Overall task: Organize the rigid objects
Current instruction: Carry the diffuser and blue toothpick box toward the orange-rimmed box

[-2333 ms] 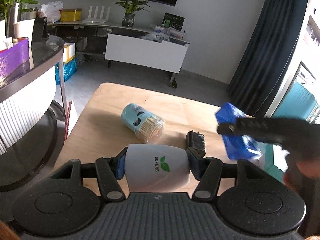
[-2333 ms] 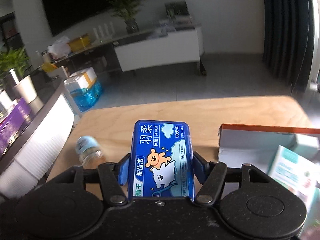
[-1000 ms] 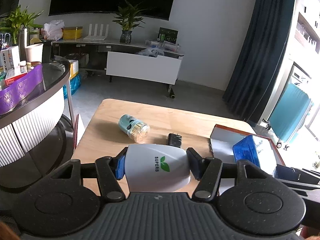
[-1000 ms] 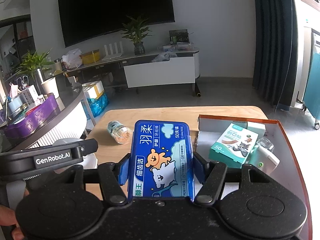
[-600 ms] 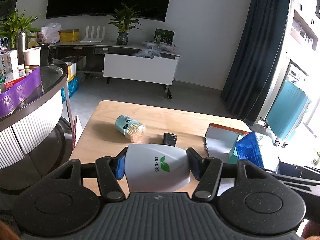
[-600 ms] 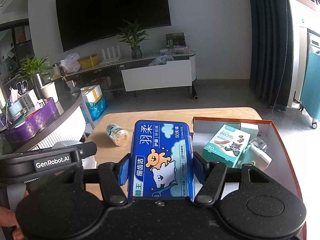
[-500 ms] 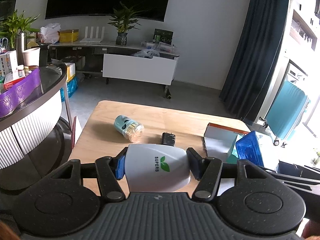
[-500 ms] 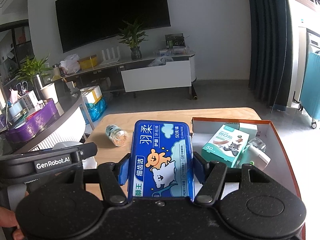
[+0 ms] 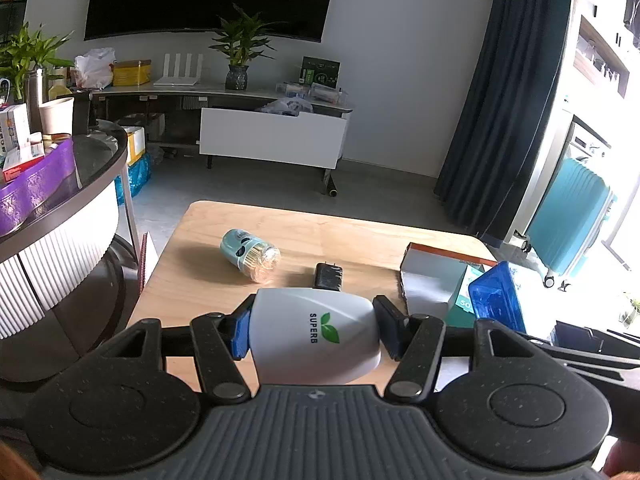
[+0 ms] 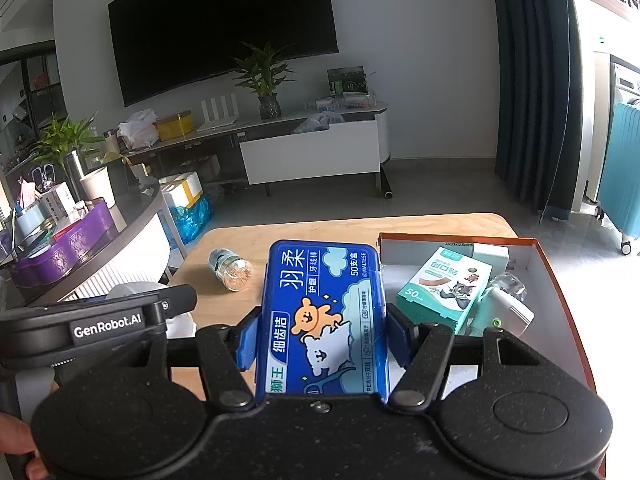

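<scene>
Both hands have drawn back from the table. The left gripper (image 9: 314, 330) clamps the white SUPERB container (image 9: 316, 334); the right gripper (image 10: 322, 332) clamps the blue floss box (image 10: 324, 316). The tray (image 10: 560, 280) at two o'clock probably comes next.

Pale matt wood on the table (image 9: 360, 240); smooth glossy white plastic on the case (image 9: 316, 336); shiny printed blue plastic on the floss box (image 10: 324, 316).

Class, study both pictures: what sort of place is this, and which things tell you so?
Most likely a home living room: a large dark wall-mounted television, a low media console with a potted plant, and a wooden table in front.
</scene>
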A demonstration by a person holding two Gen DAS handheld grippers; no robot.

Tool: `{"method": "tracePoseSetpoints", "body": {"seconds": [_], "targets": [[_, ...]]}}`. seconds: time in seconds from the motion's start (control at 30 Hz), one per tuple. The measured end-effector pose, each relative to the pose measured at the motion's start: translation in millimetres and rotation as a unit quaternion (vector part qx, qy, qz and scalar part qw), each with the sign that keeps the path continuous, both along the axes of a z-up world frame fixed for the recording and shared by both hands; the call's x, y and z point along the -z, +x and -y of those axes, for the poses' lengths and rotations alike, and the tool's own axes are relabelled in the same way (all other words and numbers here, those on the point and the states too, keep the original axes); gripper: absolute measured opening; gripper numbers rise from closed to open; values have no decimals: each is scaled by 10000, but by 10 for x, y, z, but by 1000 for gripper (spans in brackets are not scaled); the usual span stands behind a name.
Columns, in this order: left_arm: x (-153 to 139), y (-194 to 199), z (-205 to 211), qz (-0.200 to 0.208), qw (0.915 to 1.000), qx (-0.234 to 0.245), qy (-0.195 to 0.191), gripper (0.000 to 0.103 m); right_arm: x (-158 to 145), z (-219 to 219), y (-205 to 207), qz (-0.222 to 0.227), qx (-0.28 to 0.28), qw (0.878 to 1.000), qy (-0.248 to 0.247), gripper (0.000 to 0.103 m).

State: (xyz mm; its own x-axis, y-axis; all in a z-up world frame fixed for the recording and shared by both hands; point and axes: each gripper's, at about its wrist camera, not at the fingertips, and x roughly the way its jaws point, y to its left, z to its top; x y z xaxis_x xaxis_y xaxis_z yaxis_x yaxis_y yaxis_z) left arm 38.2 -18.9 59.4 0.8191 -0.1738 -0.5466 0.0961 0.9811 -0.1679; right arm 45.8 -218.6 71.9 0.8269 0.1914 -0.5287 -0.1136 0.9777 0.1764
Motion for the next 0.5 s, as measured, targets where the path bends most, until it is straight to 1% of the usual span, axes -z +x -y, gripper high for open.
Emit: {"method": "tracePoseSetpoints", "body": {"seconds": [0.5], "targets": [[3,11,55,-24,10000,85,15,61,-7,23,26,-15,65,10000,-2,75]]}}
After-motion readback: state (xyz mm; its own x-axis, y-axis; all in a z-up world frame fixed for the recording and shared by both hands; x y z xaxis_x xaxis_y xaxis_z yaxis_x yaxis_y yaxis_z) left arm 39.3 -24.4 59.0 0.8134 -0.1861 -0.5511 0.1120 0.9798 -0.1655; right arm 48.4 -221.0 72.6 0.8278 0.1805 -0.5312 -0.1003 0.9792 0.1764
